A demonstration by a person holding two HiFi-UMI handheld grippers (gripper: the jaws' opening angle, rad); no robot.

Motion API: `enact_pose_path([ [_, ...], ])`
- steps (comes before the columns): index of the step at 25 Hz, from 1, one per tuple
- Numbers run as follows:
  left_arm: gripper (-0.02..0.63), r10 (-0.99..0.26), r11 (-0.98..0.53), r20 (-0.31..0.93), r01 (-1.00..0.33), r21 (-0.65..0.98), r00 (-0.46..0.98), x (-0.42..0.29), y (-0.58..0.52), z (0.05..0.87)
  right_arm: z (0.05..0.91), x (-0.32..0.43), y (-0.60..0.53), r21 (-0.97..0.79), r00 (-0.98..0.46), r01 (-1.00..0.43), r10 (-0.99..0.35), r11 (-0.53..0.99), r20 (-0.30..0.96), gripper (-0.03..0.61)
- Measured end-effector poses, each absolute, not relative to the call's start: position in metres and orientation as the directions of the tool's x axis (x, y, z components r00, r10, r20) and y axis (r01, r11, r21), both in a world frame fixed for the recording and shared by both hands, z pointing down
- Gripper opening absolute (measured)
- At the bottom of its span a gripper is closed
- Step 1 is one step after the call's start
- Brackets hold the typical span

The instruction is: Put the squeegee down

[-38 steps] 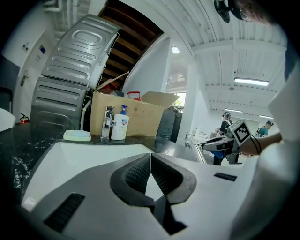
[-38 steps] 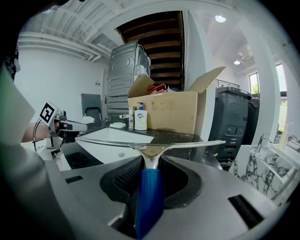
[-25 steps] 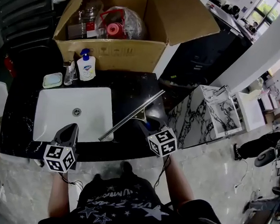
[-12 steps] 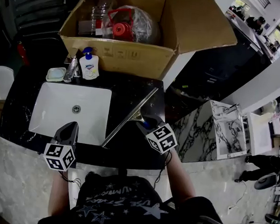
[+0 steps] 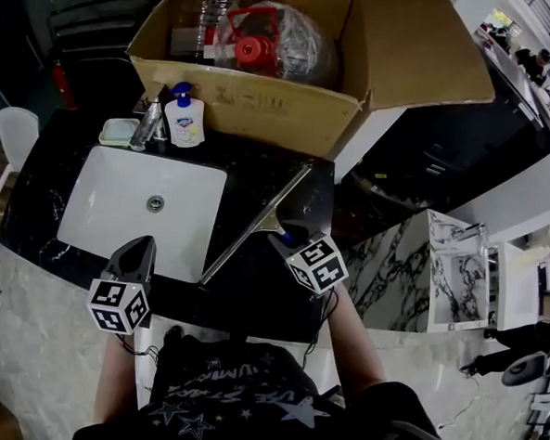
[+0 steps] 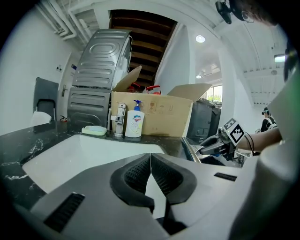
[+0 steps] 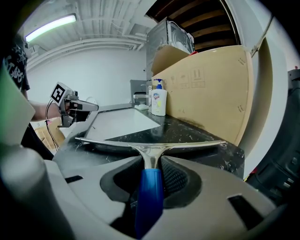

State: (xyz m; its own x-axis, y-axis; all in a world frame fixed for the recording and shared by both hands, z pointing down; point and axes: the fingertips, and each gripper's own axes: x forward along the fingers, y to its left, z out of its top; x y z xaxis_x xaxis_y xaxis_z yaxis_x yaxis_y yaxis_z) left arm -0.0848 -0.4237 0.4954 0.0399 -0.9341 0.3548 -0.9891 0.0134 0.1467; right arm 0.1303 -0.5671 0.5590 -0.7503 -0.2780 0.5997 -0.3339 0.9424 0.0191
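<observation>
The squeegee (image 5: 256,224) has a long metal blade and a blue handle. It lies slantwise low over the black counter (image 5: 280,294), just right of the white sink (image 5: 99,218). My right gripper (image 5: 283,234) is shut on the blue handle (image 7: 150,187), with the blade (image 7: 151,146) crosswise in front of the jaws. I cannot tell whether the blade touches the counter. My left gripper (image 5: 143,246) hangs over the sink's front edge. Its pads (image 6: 140,171) meet at the tips with nothing between them.
An open cardboard box (image 5: 263,107) with jars and a bagged red item stands behind the sink. A soap bottle (image 5: 185,118), a faucet (image 5: 149,123) and a soap dish (image 5: 119,132) line the sink's back edge. The counter ends just right of the squeegee.
My right gripper has sunk toward the counter with the squeegee and tilted further down. The left gripper has drifted a little over the sink's front. Both grips are unchanged.
</observation>
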Motion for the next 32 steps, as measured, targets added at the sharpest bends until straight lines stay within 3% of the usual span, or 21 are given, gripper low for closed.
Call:
enact_pose_path([
  [23,0.02,-0.922,-0.047,0.374,-0.987,0.155,0.103,-0.084,-0.43,0.501,0.576,0.127,-0.569,0.056,-0.67,-0.358,-0.299,0.932,0.679,0.141],
  [32,0.02,-0.912,-0.128,0.37,-0.98,0.152,0.176,-0.097,-0.424,0.496,0.559,0.138,-0.57,0.152,-0.611,-0.478,-0.452,0.865,0.649,0.19],
])
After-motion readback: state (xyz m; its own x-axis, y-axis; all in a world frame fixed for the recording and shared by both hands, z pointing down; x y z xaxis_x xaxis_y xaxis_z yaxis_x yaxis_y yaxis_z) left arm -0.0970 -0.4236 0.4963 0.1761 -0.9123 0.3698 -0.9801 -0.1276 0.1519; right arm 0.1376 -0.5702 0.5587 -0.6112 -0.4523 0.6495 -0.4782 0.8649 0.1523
